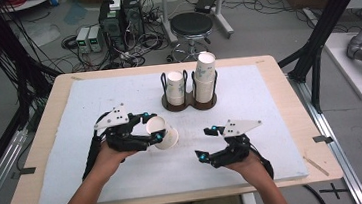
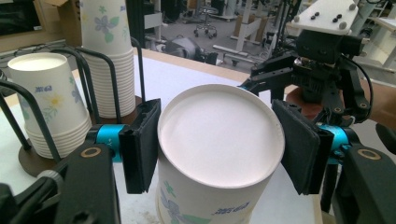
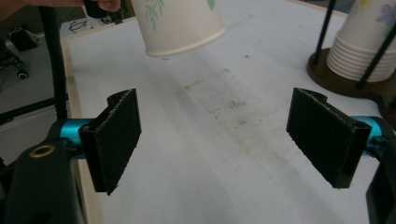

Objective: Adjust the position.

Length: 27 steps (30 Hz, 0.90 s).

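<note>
A white paper cup (image 1: 166, 135) with a floral print is tilted, its mouth toward my left gripper (image 1: 151, 126), which is shut on it near the rim. In the left gripper view the cup (image 2: 219, 135) sits between both pads, lifted off the mat. My right gripper (image 1: 208, 142) stands open to the right, with nothing between its jaws. From the right gripper view the cup's base (image 3: 180, 23) hangs above the mat, ahead of the open gripper (image 3: 224, 140). A dark wire holder (image 1: 189, 104) behind carries a short cup stack (image 1: 175, 87) and a taller stack (image 1: 205, 74).
A white foam mat (image 1: 269, 103) covers the wooden table (image 1: 45, 120). The cup holder (image 2: 28, 161) stands at the far middle. Beyond the table are a black stool (image 1: 192, 25), computer towers (image 1: 120, 17) and floor cables. Black frame posts (image 1: 323, 33) rise at right.
</note>
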Motion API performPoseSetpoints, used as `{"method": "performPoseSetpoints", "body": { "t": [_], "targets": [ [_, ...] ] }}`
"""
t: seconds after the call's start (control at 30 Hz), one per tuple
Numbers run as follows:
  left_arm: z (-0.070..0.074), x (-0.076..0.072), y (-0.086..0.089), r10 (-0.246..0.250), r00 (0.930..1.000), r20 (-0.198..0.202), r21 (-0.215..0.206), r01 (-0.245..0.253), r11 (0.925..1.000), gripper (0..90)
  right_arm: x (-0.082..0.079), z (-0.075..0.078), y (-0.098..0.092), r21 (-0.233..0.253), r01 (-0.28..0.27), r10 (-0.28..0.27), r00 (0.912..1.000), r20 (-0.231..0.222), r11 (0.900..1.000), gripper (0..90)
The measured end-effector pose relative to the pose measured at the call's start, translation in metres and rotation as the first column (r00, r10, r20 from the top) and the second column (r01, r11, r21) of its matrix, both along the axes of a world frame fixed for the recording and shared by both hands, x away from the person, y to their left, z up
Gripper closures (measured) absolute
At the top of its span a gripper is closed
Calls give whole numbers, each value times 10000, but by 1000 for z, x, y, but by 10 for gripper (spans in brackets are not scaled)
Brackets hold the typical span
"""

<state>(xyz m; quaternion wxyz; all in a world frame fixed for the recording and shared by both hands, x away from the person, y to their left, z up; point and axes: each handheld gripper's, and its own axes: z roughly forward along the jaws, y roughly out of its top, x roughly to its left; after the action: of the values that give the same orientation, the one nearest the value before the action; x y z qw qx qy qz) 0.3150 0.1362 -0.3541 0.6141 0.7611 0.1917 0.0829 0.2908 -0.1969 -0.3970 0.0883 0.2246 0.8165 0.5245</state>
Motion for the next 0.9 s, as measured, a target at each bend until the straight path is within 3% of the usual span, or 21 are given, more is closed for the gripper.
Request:
{"method": "performPoseSetpoints", "body": {
  "t": [0.47,0.9],
  "targets": [
    [-5,-8,-2,-333,9993,-160,409,339,9986,362,13,0,47,-310,-1326,1331,9910,131,9907,183],
    [-5,-13,-12,-742,9969,-278,555,756,9956,362,11,-3,62,-395,-1761,1773,9837,290,9836,183]
  ]
}}
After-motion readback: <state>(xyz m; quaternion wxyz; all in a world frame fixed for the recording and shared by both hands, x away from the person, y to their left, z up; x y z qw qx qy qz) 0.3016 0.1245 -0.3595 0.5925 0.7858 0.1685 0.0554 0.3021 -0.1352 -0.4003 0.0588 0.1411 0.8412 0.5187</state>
